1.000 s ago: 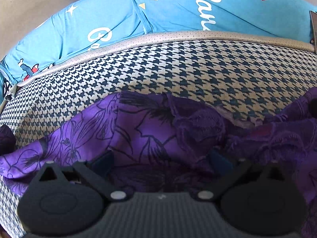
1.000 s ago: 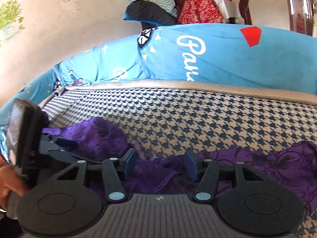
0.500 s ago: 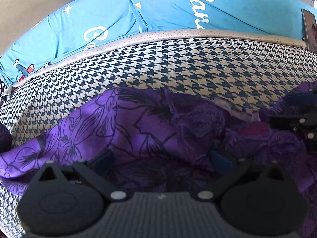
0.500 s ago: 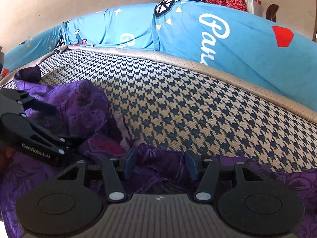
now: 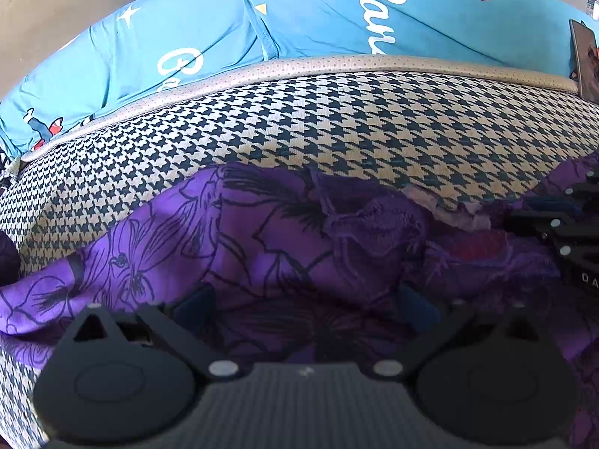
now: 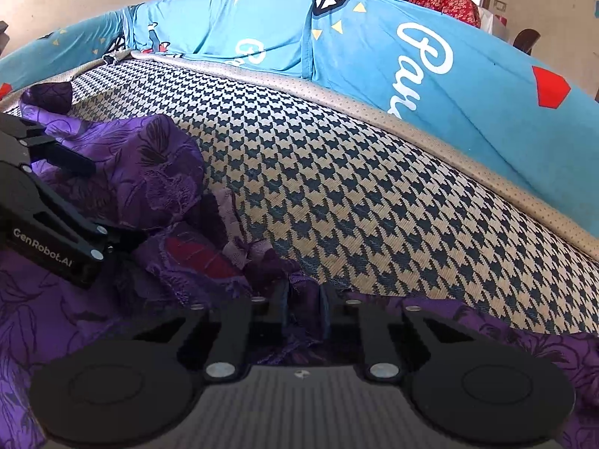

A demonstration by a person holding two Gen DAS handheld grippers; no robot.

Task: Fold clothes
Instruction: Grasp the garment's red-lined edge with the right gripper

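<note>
A blue cartoon-print bedsheet with white script (image 6: 430, 86) covers the bed behind a navy-and-cream houndstooth mattress (image 6: 337, 194). On the mattress, at its near edge, lies a crumpled purple floral garment with black line-drawn flowers (image 5: 239, 247), spread across both views. My left gripper (image 5: 305, 305) rests low on the cloth, its fingers spread wide with fabric lying between them, unpinched. My right gripper (image 6: 303, 305) is closing, its fingers drawn near together on a fold of the purple cloth.
</note>
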